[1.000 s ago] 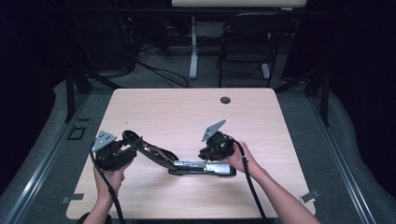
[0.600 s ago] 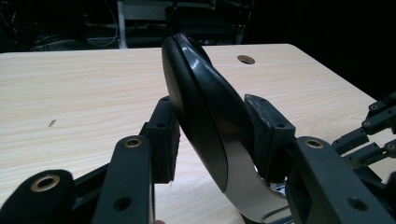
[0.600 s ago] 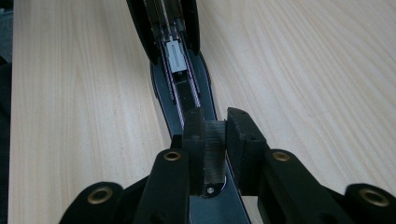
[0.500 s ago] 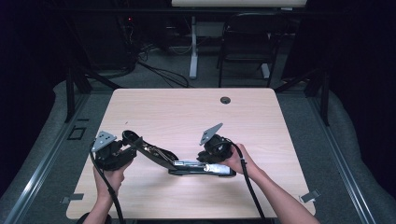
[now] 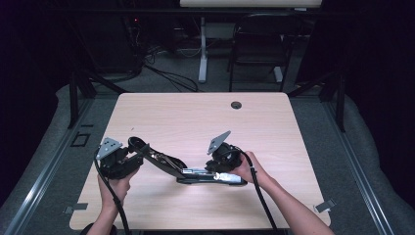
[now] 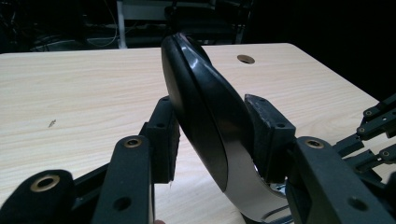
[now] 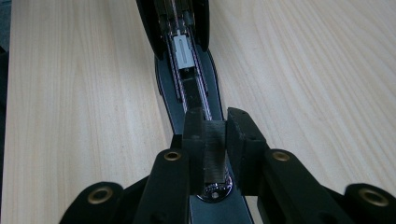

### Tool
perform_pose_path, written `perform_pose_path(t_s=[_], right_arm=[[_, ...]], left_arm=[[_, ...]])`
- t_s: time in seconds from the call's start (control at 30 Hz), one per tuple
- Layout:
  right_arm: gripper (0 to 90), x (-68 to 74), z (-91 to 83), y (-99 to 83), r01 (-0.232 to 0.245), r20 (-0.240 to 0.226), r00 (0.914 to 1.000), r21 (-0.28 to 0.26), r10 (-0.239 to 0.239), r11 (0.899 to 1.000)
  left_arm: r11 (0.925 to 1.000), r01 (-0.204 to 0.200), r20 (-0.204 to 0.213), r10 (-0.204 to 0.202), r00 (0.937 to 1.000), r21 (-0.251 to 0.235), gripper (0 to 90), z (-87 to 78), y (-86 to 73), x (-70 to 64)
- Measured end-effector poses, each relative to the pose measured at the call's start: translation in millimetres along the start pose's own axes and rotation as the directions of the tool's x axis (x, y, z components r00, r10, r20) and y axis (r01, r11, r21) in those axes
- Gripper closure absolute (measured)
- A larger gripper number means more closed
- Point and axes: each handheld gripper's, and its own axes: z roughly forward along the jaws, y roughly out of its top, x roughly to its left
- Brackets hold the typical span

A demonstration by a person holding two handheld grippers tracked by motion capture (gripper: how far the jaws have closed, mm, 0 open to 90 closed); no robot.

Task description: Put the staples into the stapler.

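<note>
A black stapler (image 5: 195, 174) lies swung open on the wooden table (image 5: 195, 117), its base flat and its top cover (image 5: 147, 152) lifted toward the left. My left gripper (image 5: 133, 149) is shut on that cover, and the left gripper view has the curved black cover (image 6: 201, 116) clamped between both pads. My right gripper (image 5: 215, 170) sits at the base's right end. In the right gripper view it (image 7: 215, 126) is shut on a small grey ribbed strip of staples (image 7: 215, 154), held over the open magazine channel (image 7: 187, 70).
A round cable hole (image 5: 236, 105) marks the table's far side and also shows in the left gripper view (image 6: 245, 59). A chair (image 5: 259, 44) and a desk leg (image 5: 202, 49) stand beyond the table on the dark floor. Bare wood surrounds the stapler.
My right gripper has shifted a little left and lower, closer along the stapler's base. The left gripper and the lifted cover have stayed in place.
</note>
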Motion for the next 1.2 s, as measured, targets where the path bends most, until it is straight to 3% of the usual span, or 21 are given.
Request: perform_pose_path(t_s=[0.17, 0.47, 1.2], right_arm=[[78.2, 0.0, 0.3, -0.7, 0.006, -0.001, 1.0, -0.004, -0.006, 1.0], [78.2, -7.0, -3.1, -6.2, -0.005, -0.049, 0.9988, -0.033, 0.004, 0.999], [78.3, -10.2, -8.0, -10.7, 0.018, -0.065, 0.9977, -0.033, -0.02, 0.999]], left_arm=[[1.0, 0.0, 0.002, 0.0, 1.0, -0.002, 57.3, 0.2, -0.1, 0.1], [1.0, -0.004, -0.001, 0.004, 1.0, 0.004, 57.2, 0.0, 0.1, -0.2], [1.0, -0.004, 0.002, 0.004, 1.0, 0.005, 57.1, 0.0, -0.1, 0.1]])
